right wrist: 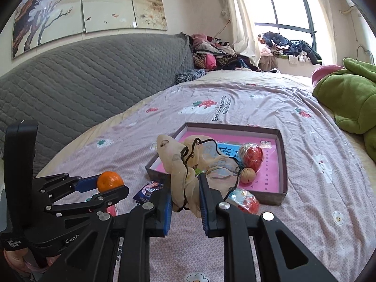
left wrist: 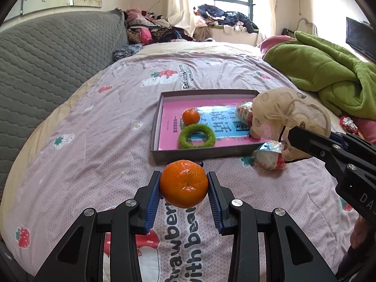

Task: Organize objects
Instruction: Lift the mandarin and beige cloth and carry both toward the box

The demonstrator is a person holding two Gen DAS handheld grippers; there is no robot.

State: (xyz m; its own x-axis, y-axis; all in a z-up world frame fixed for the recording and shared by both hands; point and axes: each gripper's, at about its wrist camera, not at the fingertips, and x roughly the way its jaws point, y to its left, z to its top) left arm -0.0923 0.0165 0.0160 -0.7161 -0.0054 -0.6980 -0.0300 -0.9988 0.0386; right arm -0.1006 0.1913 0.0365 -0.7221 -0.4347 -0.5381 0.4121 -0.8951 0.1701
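My left gripper [left wrist: 184,185] is shut on an orange tangerine [left wrist: 184,183] and holds it above the bedsheet, just in front of the shallow grey box [left wrist: 155,127]. The box has a pink book as its floor and holds a second tangerine [left wrist: 190,116], a green fuzzy ring [left wrist: 197,136] and a foil-wrapped ball [left wrist: 244,112]. My right gripper [right wrist: 184,193] is shut on a beige sheer drawstring pouch [right wrist: 178,162] and holds it over the box's near corner. The left gripper and its tangerine [right wrist: 110,181] also show in the right wrist view.
Another foil-wrapped ball [left wrist: 270,156] lies on the sheet by the box's near right corner. A blue snack packet [right wrist: 149,189] lies beside the box. A green blanket [left wrist: 329,75] lies at the right. A grey quilted headboard [left wrist: 47,54] stands at the left.
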